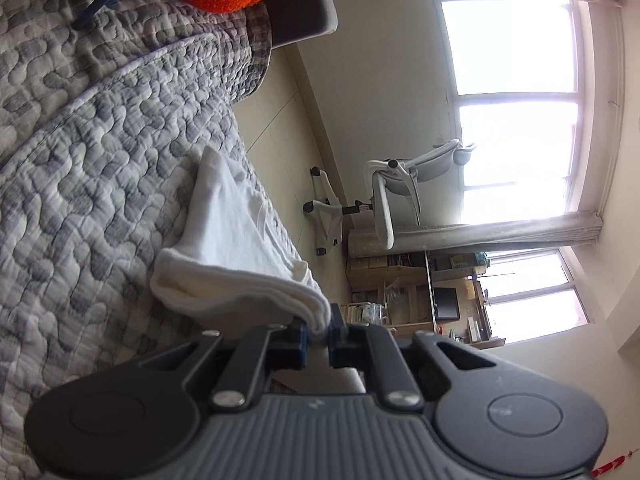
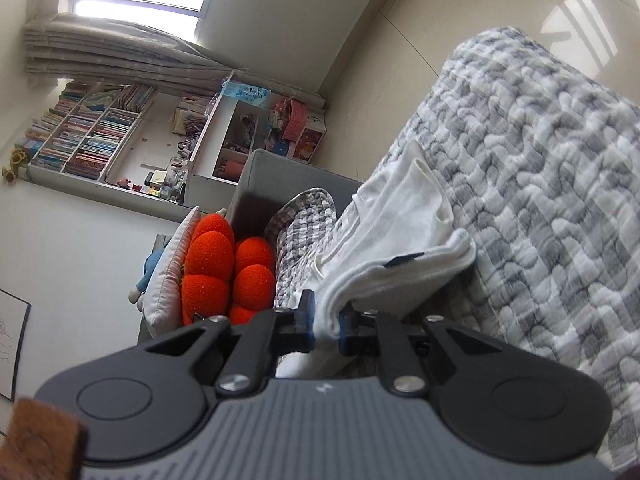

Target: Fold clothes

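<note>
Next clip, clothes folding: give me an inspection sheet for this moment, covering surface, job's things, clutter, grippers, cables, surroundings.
Surface: grey-white quilt covering a bed.
Job's things: white garment, partly folded, near the quilt's edge, its layered end lifted.
Clutter: orange plush cushion and pale pillow at the grey headboard.
Grippers: left gripper and right gripper each clamp a bunched fold of the garment.
Cables: nothing seen.
Surroundings: office chair, bright window, curtain, bookshelves, tiled floor.

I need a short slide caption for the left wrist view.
Left claw shut on a folded white garment lying on a grey quilted bedspread.
</note>
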Demonstrator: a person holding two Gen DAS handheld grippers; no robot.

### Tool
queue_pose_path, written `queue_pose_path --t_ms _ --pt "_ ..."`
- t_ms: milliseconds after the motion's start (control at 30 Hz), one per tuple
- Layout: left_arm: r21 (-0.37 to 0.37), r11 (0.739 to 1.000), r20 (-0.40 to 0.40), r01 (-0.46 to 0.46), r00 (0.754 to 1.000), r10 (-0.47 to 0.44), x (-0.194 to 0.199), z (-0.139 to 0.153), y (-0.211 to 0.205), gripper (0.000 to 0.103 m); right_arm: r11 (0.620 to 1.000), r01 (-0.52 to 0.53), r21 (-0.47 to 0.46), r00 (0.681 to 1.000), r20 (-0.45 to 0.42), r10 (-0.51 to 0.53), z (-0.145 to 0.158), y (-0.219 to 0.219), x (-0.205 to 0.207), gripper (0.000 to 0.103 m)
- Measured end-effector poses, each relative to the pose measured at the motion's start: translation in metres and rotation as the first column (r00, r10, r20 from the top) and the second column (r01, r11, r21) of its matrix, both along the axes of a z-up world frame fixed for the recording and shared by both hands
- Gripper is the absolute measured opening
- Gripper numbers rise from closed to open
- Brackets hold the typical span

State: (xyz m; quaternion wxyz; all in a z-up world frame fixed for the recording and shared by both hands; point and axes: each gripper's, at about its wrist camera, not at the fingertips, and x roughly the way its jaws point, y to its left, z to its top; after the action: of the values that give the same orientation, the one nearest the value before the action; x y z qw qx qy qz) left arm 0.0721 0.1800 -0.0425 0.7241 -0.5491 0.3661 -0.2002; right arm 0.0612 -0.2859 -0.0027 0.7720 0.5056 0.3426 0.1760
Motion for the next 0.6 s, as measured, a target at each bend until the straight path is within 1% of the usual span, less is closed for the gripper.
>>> queue_pose_path --t_ms 233,467,600 --pt "0.079 0.996 -0.024 -0.029 0.999 0.031 0.035 -0.009 -0.004 0.009 0.997 0.057 -0.055 0.997 0.056 -0.053 -0.001 0.012 0.038 0.015" --pt "0.16 0.986 -0.045 -0.054 0.997 0.062 0.07 -0.019 -0.008 0.009 0.986 0.089 -0.14 0.993 0.09 -0.077 -0.018 0.022 0.071 0.015" --pt "0.207 0.976 -0.056 -0.068 0.995 0.081 0.09 -0.024 -0.011 0.01 0.988 0.092 -0.122 0.994 0.072 -0.083 -0.035 0.019 0.083 0.016"
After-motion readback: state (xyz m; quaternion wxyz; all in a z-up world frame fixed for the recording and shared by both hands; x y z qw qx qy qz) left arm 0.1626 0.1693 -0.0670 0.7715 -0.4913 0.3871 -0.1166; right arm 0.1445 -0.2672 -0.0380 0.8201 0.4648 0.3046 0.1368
